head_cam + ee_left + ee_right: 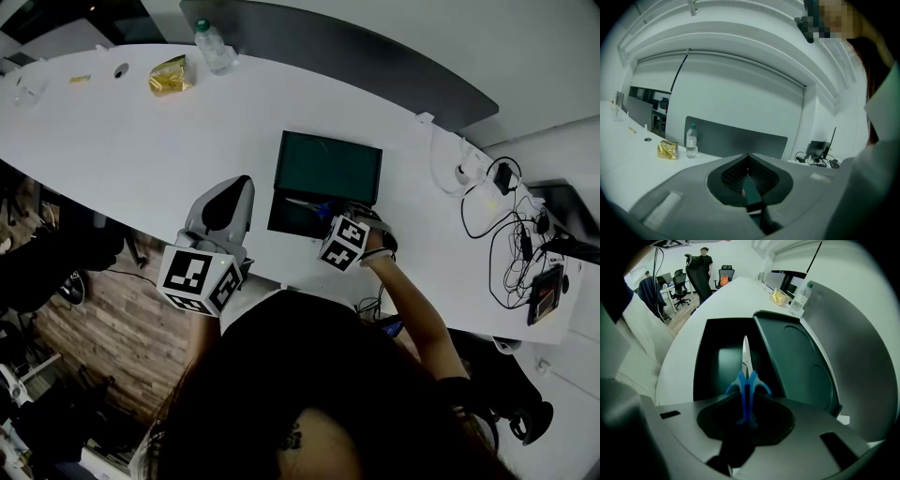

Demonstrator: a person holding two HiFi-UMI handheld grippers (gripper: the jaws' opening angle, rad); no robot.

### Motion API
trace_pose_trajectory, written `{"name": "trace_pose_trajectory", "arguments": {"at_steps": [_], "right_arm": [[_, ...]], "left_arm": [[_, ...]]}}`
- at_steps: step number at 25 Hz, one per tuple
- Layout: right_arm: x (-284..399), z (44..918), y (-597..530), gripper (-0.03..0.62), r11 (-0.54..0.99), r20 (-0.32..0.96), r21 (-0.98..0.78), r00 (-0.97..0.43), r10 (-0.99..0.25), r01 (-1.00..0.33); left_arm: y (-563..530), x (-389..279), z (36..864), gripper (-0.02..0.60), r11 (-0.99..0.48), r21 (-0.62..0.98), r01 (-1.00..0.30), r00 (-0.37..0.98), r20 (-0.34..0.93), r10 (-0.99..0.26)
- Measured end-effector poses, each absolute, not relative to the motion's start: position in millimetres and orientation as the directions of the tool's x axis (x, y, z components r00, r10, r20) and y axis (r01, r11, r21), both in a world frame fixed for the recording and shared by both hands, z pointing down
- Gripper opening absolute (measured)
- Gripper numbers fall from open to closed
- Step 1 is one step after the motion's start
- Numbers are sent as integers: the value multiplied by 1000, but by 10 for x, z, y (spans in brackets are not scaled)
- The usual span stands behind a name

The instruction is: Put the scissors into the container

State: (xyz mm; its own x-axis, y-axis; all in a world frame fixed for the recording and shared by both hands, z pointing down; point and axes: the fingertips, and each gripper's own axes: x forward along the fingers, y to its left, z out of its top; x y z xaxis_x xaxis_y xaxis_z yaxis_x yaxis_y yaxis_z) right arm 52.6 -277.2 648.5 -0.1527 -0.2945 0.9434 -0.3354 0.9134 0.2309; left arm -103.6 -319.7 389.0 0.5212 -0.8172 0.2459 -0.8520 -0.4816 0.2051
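Observation:
A dark green container (289, 221) lies open on the white table (141, 150), its lid (328, 167) folded back behind it. My right gripper (330, 212) is shut on the blue-handled scissors (309, 205) and holds them over the box. In the right gripper view the scissors (746, 380) stick out from between the jaws of the right gripper (746, 397), blades closed and pointing forward above the container's dark hollow (710, 359), with the lid (797, 362) to the right. My left gripper (240, 185) hovers at the table's near edge, left of the box, shut with nothing in it (747, 157).
A water bottle (214, 45) and a gold packet (170, 75) stand at the table's far side, before a grey divider panel (356, 56). Cables and chargers (511, 225) crowd the right end. The table's near edge runs just under both grippers.

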Motion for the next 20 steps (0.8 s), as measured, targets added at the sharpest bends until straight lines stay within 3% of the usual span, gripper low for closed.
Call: {"name": "trace_pose_trajectory", "arguments": {"at_steps": [20], "right_arm": [[517, 6625, -2772, 87, 926, 960, 191, -134, -246, -327]], "left_arm": [[-3203, -1111, 3935, 11, -463, 213, -861, 506, 261, -822]]}}
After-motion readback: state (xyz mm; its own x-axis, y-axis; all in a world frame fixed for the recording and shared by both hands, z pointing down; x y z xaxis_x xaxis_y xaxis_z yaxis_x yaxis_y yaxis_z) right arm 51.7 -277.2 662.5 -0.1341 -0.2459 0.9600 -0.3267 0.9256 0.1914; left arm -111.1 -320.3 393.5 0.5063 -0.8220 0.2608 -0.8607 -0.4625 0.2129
